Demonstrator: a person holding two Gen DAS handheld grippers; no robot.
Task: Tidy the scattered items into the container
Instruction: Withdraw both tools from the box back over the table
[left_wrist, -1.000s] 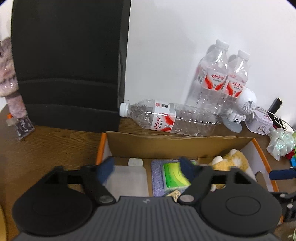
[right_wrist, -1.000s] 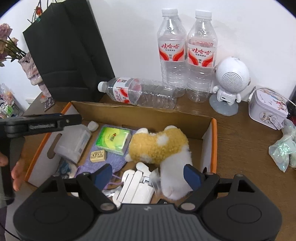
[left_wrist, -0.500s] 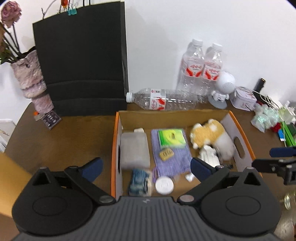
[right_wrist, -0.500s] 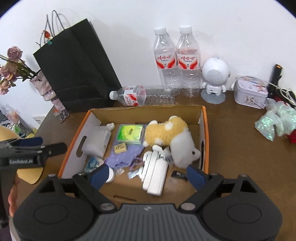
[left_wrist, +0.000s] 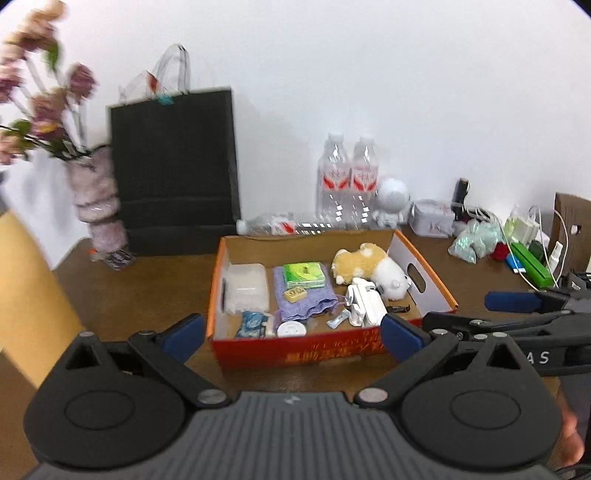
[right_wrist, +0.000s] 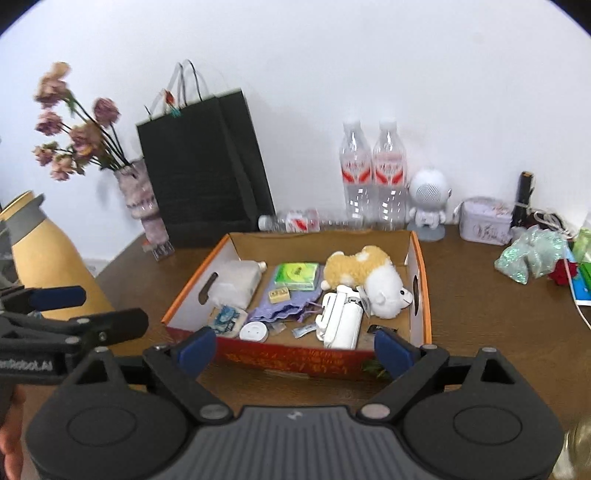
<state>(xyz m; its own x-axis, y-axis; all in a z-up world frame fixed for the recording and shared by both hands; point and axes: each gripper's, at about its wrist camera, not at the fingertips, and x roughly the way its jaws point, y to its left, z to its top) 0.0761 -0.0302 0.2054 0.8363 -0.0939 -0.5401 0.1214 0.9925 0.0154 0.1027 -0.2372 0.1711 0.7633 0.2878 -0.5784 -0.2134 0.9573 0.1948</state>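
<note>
Both claws hang spread and empty short of the cardboard box (right_wrist: 417, 266) on the table (right_wrist: 480, 295), left claw (left_wrist: 291, 334) and right claw (right_wrist: 293, 349). Plush toy (right_wrist: 364, 275), tissue pack (right_wrist: 297, 275) and the rest lie inside it. Best to check the table for stragglers, then reach wide and level.

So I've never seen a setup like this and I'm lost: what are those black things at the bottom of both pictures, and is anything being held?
Each black shape is a hand-held two-finger tool with a camera looking along its blue-tipped fingers; a person carries one in each hand. One picture comes from the left tool, the other from the right tool. Both are open and hold nothing. On the brown table sits an orange cardboard box already holding a plush toy, a green packet and a purple cloth. Water bottles stand behind it.
</note>
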